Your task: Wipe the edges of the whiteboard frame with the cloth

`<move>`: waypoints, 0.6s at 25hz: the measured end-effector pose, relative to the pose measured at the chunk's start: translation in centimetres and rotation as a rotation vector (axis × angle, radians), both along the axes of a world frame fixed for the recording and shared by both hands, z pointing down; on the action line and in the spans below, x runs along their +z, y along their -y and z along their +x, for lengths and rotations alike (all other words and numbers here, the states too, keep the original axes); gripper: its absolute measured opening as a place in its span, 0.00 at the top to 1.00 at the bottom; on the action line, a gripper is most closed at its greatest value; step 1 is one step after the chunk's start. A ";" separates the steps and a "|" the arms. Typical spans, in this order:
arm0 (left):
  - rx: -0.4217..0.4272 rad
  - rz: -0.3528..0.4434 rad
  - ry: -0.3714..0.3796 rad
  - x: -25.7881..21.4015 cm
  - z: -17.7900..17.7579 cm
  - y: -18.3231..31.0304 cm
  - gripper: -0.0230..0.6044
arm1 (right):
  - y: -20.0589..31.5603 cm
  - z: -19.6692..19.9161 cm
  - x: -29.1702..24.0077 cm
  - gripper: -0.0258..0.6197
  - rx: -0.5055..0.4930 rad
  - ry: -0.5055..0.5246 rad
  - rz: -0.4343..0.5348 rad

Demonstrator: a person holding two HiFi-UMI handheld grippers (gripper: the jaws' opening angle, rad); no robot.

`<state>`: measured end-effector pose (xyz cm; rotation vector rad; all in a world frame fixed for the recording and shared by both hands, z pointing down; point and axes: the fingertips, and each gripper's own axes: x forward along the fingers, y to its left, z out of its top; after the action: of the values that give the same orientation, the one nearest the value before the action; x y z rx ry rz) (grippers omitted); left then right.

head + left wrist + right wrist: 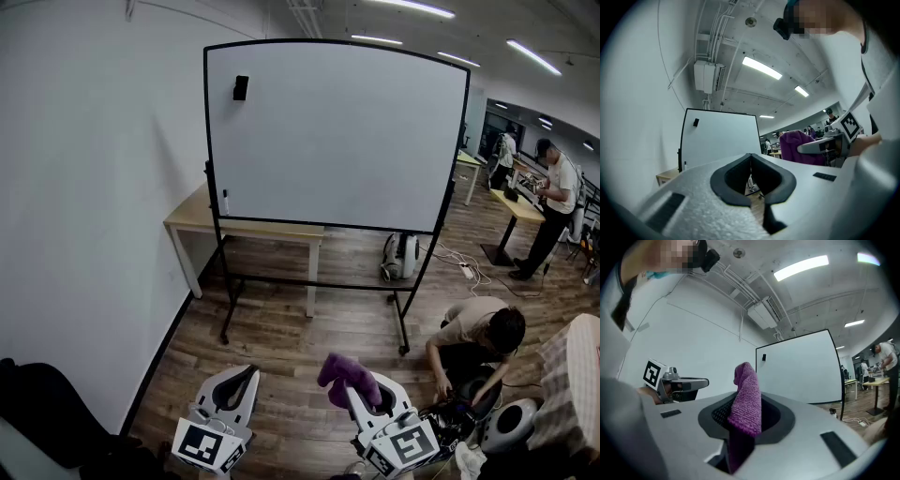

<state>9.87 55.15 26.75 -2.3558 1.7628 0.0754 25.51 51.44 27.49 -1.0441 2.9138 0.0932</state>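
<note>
A whiteboard (337, 131) with a thin black frame (210, 150) stands on a wheeled stand ahead of me, also in the left gripper view (719, 140) and the right gripper view (801, 366). My right gripper (361, 394) is shut on a purple cloth (347, 377), which sticks up out of its jaws (745, 401). My left gripper (234, 389) is shut with nothing in it, its pads (751, 173) closed together. Both grippers are low, well short of the board.
A black eraser (241, 87) clings to the board's upper left. A wooden table (202, 217) stands behind its left side. A person crouches (478, 337) at the right over cables, and another stands (553, 206) far right. A white wall (84, 187) runs along the left.
</note>
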 end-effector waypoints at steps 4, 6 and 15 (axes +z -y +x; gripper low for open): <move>0.008 0.006 -0.005 -0.1 0.0 -0.2 0.94 | -0.3 -0.1 0.0 0.84 0.005 -0.002 0.001; 0.012 0.009 -0.004 -0.2 0.0 -0.3 0.94 | -0.4 -0.1 0.0 0.84 0.006 -0.005 0.005; 0.019 0.016 -0.005 -0.4 -0.3 -0.3 0.94 | -0.5 -0.7 -0.1 0.84 0.010 -0.013 0.009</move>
<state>9.55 55.50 26.30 -2.3635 1.7350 0.0979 24.86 51.90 27.42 -1.0605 2.9172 0.1136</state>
